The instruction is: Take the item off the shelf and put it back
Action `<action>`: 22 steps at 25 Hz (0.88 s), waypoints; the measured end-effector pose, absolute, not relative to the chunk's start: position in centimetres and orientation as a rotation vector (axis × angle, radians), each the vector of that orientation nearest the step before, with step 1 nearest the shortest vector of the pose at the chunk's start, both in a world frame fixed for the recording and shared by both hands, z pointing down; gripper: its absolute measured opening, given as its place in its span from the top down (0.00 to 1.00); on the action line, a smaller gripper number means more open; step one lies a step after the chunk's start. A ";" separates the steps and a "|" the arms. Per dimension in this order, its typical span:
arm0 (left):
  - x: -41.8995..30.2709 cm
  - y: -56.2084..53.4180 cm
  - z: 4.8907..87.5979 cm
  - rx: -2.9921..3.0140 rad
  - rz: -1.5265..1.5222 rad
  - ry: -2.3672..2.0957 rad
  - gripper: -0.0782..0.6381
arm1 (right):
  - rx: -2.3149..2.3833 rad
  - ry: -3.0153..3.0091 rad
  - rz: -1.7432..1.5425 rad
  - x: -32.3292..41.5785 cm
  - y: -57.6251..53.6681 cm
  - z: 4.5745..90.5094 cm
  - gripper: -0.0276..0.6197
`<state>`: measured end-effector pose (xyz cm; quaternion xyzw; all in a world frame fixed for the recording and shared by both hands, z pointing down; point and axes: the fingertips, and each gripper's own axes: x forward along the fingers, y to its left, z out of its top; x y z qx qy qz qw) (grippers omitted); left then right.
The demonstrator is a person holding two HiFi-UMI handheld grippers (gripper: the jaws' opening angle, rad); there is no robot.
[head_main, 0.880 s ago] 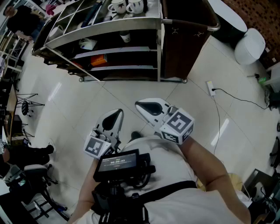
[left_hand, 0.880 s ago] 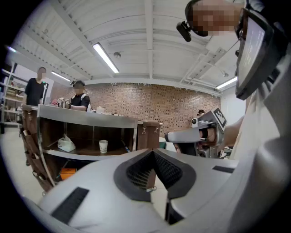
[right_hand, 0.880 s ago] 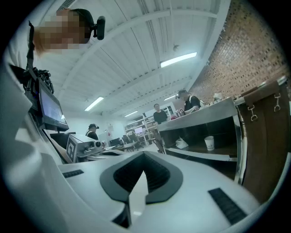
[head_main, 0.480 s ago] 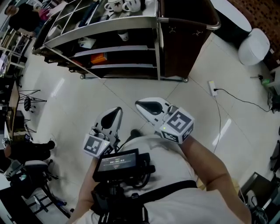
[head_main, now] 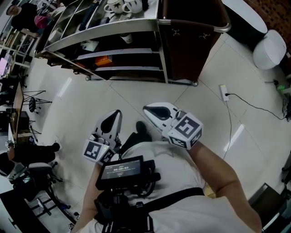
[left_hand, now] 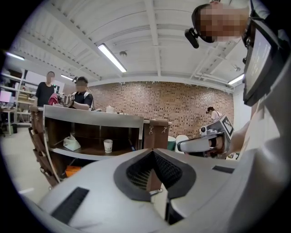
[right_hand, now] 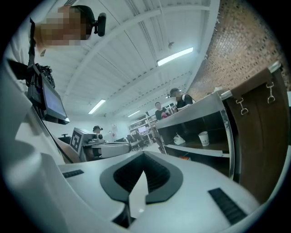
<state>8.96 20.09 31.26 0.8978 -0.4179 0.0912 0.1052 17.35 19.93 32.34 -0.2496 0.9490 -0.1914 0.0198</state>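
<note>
A dark shelf unit [head_main: 136, 50] stands across the floor from me. On its upper shelf are a white paper cup [head_main: 128, 38] and a crumpled white item [head_main: 90, 45]. An orange box [head_main: 103, 60] lies one shelf lower. My left gripper [head_main: 116, 113] and right gripper [head_main: 146, 108] are held close to my chest, well short of the shelf, both shut and empty. In the left gripper view the cup [left_hand: 107, 145] shows beyond the closed jaws, with the right gripper [left_hand: 200, 144] at the right. The right gripper view shows the cup [right_hand: 203, 138] inside the shelf.
A brown cabinet [head_main: 191, 41] joins the shelf on its right. Mugs [head_main: 119, 6] sit on the counter top. A power strip and cable [head_main: 224, 92] lie on the tiled floor at right. People stand behind the counter [left_hand: 82, 98]. Tripods and chairs [head_main: 32, 102] are at left.
My left gripper has dropped slightly down and to the left. The view has shifted a little, and a shoe now shows between the grippers. The right gripper has hardly moved.
</note>
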 end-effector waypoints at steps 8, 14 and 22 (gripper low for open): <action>5.4 14.7 33.6 2.618 0.219 -1.177 0.88 | -0.831 3.047 -0.578 13.4 15.4 34.3 0.95; 1.4 7.5 36.0 2.631 0.160 -1.121 0.88 | -0.944 3.106 -0.576 10.2 9.7 34.3 0.95; -4.1 0.3 38.3 2.654 0.151 -1.080 0.88 | -1.080 3.114 -0.647 5.3 4.8 35.3 0.95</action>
